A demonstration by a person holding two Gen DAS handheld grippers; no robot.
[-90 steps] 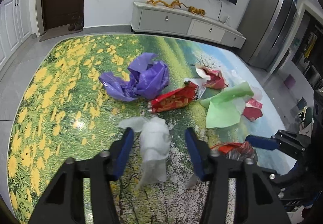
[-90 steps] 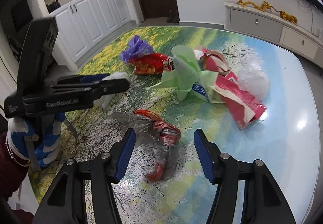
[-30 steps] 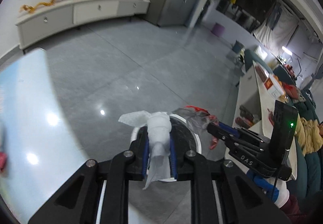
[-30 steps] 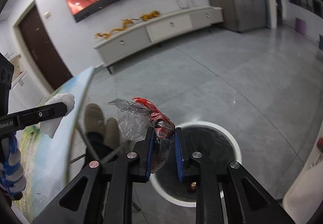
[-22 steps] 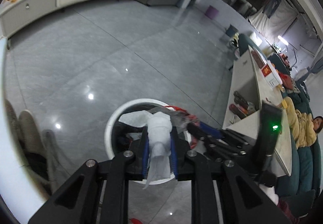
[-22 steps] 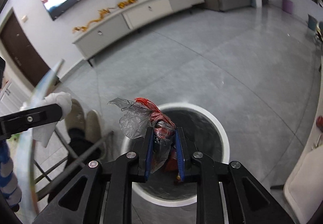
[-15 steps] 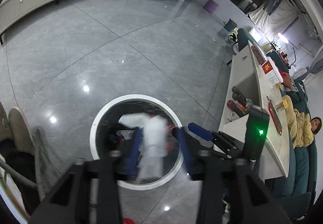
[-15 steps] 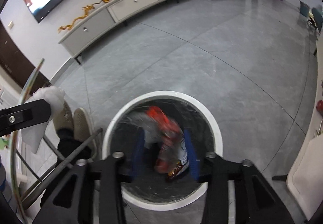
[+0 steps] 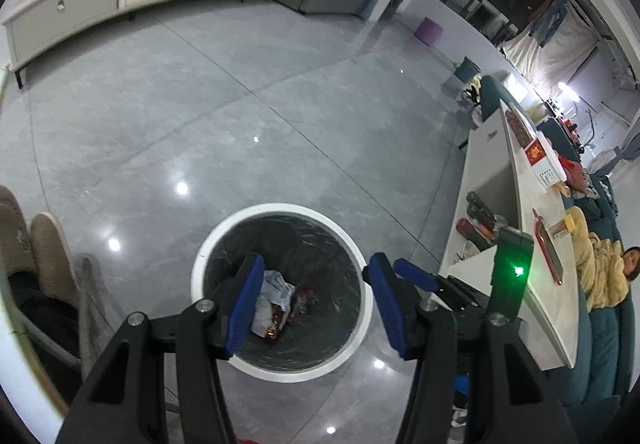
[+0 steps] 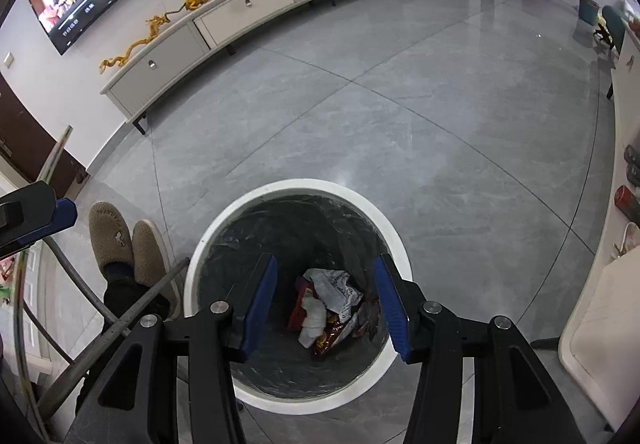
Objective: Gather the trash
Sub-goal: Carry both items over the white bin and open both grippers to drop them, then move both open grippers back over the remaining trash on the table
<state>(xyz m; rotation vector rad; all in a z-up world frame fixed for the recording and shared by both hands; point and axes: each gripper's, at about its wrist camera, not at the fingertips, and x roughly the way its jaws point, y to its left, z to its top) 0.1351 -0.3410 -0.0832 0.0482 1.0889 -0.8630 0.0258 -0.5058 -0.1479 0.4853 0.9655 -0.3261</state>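
Note:
A round white-rimmed bin with a black liner (image 9: 280,209) (image 10: 304,186) stands on the grey floor below both grippers. Trash lies at its bottom: a white tissue wad (image 10: 314,320), crumpled wrappers (image 10: 336,294) and a red packet (image 9: 276,320). My left gripper (image 9: 314,298) is open and empty above the bin. My right gripper (image 10: 326,302) is open and empty above the bin too. The right gripper's body (image 9: 456,290) shows in the left wrist view, and a left fingertip (image 10: 60,214) at the right wrist view's left edge.
A person's beige shoes (image 10: 124,240) stand left of the bin beside a table leg (image 10: 100,336). A white counter (image 9: 516,228) with several items is to the right. A long white TV cabinet (image 10: 224,20) runs along the far wall.
Both grippers have opened over the bin. The white tissue and the red-and-clear wrapper have dropped in and now lie at the bottom.

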